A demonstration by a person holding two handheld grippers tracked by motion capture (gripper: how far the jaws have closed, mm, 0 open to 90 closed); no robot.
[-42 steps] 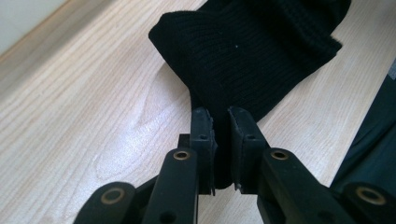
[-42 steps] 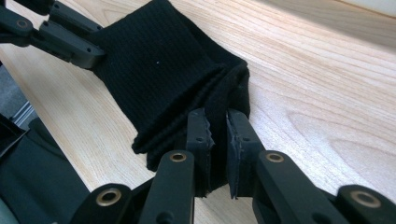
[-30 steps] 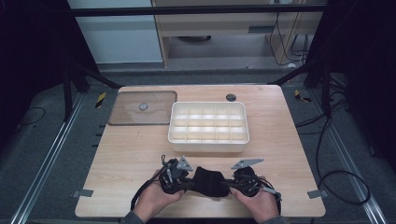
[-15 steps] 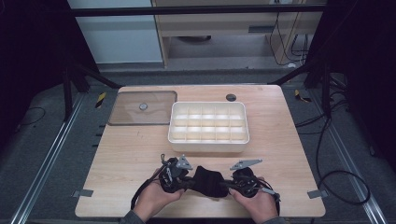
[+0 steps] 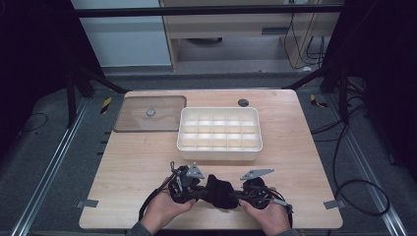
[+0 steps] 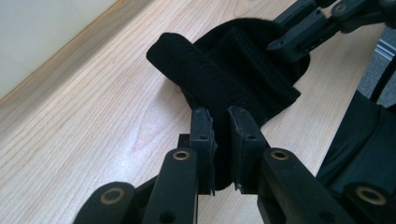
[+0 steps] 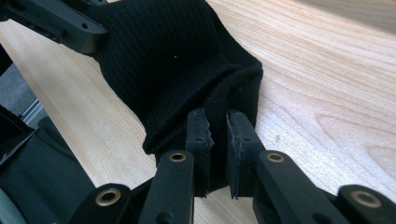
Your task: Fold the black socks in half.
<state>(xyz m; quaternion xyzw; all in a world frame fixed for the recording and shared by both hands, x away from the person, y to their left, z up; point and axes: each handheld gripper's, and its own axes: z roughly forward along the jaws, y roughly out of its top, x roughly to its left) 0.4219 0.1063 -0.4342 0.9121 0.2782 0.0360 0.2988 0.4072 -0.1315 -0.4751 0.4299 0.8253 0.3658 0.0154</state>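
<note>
No movement; compartment box (image 5: 219, 133) beyond cloth (image 5: 219, 191)

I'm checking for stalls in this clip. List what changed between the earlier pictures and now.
Nothing visibly changed. Both hands hold their place near the table's front edge: the left gripper and the right gripper each stay shut on the black knitted cloth between them. The white divided tray and the clear lid lie as before.
</note>
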